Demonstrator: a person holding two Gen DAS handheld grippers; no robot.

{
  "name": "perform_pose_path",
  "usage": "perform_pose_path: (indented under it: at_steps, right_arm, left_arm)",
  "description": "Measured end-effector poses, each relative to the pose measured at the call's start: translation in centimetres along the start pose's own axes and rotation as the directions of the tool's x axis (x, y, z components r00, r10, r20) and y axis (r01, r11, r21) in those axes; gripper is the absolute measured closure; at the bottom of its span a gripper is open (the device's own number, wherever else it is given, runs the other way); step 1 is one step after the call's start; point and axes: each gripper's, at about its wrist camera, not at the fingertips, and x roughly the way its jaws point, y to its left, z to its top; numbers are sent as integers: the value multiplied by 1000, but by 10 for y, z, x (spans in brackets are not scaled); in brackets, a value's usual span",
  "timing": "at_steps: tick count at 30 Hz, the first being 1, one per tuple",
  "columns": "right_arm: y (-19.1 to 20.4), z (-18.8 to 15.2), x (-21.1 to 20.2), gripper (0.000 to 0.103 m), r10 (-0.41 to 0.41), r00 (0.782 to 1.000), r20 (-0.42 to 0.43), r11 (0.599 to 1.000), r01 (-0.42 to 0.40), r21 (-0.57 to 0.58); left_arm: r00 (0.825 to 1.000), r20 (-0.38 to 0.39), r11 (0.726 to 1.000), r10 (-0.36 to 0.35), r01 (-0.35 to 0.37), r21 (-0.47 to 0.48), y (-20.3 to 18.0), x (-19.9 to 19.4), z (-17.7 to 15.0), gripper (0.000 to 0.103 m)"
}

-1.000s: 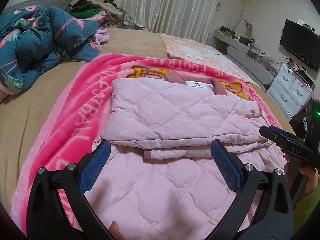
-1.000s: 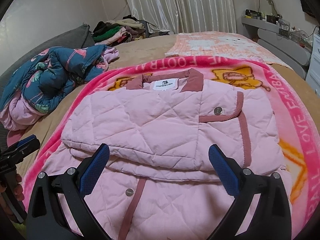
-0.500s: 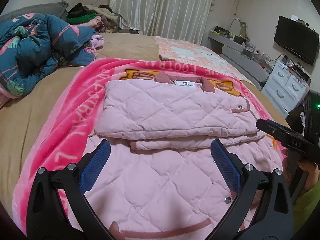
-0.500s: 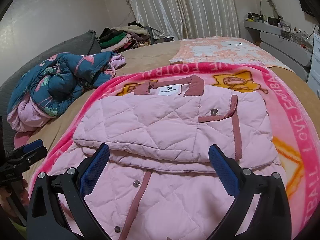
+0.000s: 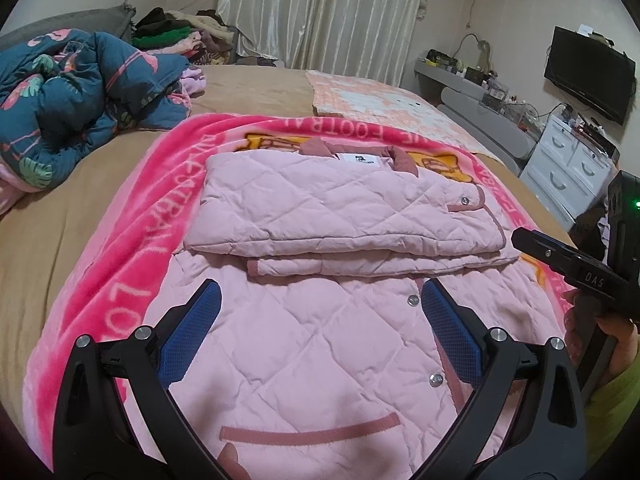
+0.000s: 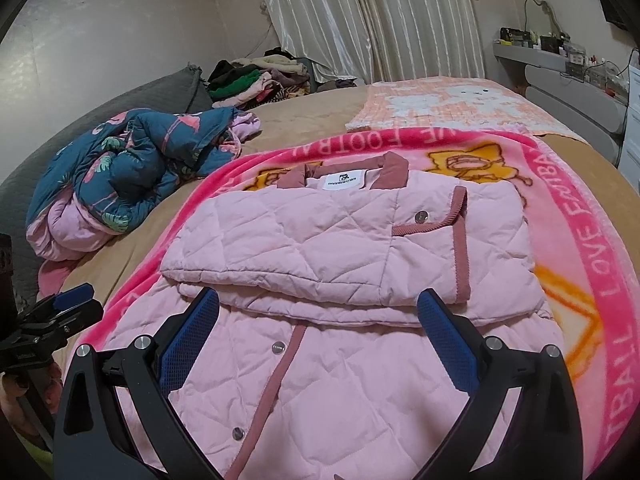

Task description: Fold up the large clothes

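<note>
From the left wrist view, the left hand-held gripper [image 5: 318, 312] hangs spread wide with nothing between its blue pads, over the lower half of the pink quilted jacket [image 5: 344, 216], which lies partly folded on the pink blanket [image 5: 132, 216] on the bed [image 5: 44, 248]; the right hand-held gripper [image 5: 524, 240] pokes in at 3 o'clock. From the right wrist view, that hand-held gripper [image 6: 318, 316] is equally wide and empty above the jacket's hem side, the blue duvet [image 6: 132, 176] at 10 o'clock.

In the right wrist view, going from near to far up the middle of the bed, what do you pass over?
Right gripper → pink quilted jacket → pink blanket → tan bedspread → curtains.
</note>
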Motion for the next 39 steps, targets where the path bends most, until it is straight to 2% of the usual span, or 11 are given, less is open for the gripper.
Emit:
perform_pose_path:
  at_steps: [15,39]
  right_arm:
    - [7,-15,-21,4,16,1000,-3,1000,-16,-25]
    - [27,-32,-58,4,27,1000,-3,997,-27,-68]
  left_arm:
    - [1000,1,1000,9,-9,9,-11,-21,-17,9]
    - [1000,9,1000,27,-28,6,-8,-56,-44,9]
